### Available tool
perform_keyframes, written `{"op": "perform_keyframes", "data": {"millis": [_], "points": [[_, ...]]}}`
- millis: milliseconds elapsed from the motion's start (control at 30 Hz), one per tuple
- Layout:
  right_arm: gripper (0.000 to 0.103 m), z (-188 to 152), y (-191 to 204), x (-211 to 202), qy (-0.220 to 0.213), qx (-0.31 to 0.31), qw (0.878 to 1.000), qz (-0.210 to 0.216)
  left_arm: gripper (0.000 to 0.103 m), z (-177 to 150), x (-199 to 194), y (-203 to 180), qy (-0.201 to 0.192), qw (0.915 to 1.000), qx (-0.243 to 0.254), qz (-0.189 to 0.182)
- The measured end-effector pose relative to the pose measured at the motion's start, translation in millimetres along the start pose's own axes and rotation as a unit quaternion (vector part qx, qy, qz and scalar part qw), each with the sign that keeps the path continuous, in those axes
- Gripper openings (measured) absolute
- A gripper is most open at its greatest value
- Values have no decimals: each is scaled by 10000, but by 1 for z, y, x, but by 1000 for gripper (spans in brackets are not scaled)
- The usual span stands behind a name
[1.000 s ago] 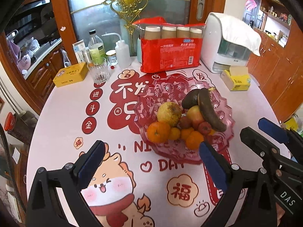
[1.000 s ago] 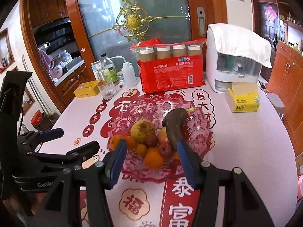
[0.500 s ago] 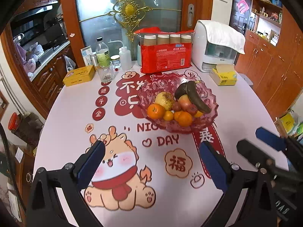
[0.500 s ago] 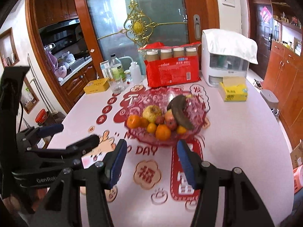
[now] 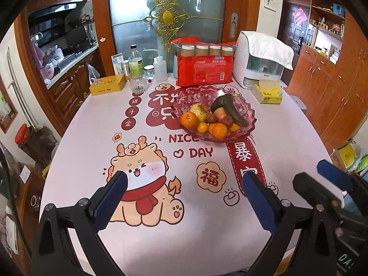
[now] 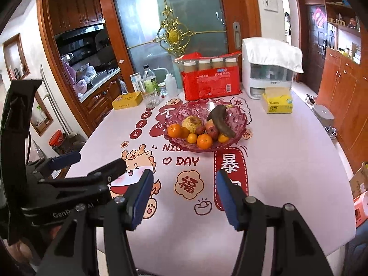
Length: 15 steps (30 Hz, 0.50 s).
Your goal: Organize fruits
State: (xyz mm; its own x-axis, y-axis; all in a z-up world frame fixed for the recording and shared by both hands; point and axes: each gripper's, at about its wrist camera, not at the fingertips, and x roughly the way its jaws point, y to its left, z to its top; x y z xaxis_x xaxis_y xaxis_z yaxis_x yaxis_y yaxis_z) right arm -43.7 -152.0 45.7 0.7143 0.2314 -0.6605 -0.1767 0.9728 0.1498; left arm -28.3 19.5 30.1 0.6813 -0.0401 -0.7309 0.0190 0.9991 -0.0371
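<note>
Left tongs [image 5: 184, 197]: released, jaws spread wide and holding nothing, hovering over the dragon print at the near edge of the desk [image 5: 287, 138].
Right tongs [image 6: 184, 195]: likewise released and bare, just beside the left pair above the red banner print.
Change: over the last second both pairs have drawn back from right over the bowl to the near side of the desk; the fruit looks much smaller now and nothing in the dish has shifted.
Meaning: I judge the sorting finished, or paused, with this being the retreat after the last placement.
Far left of desk: yellow tin [image 5: 107, 84], then a glass tumbler [image 5: 138, 83] with bottles behind it.
Fruit bowl [image 5: 249, 124]: pink cut-glass, centre-far on the desk, well apart from both tongs.
Fruit: oranges [image 5: 189, 119] at the left and front, a russet pear [image 5: 199, 111] behind, red apples mid-bowl, an overripe dark banana [image 5: 232, 109] across the right.
Right of bowl: red pack of paper cups [image 5: 204, 71], white dispenser [image 5: 260, 62], yellow tissue pack [image 5: 269, 92].
Unclear: small fruits under the banana overlap, so their count is uncertain; the right tongs are cut off at the edge of the left view.
</note>
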Motion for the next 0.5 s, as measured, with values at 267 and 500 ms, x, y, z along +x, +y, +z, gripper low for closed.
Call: {"op": "perform_keyframes", "data": {"millis": [267, 500], "points": [[64, -2, -5, -1, 27, 101, 9999, 47, 99, -3, -5, -4, -46, 9999, 40, 131], [65, -1, -5, 0, 46, 103, 9999, 61, 99, 0, -1, -4, 32, 9997, 68, 218]]}}
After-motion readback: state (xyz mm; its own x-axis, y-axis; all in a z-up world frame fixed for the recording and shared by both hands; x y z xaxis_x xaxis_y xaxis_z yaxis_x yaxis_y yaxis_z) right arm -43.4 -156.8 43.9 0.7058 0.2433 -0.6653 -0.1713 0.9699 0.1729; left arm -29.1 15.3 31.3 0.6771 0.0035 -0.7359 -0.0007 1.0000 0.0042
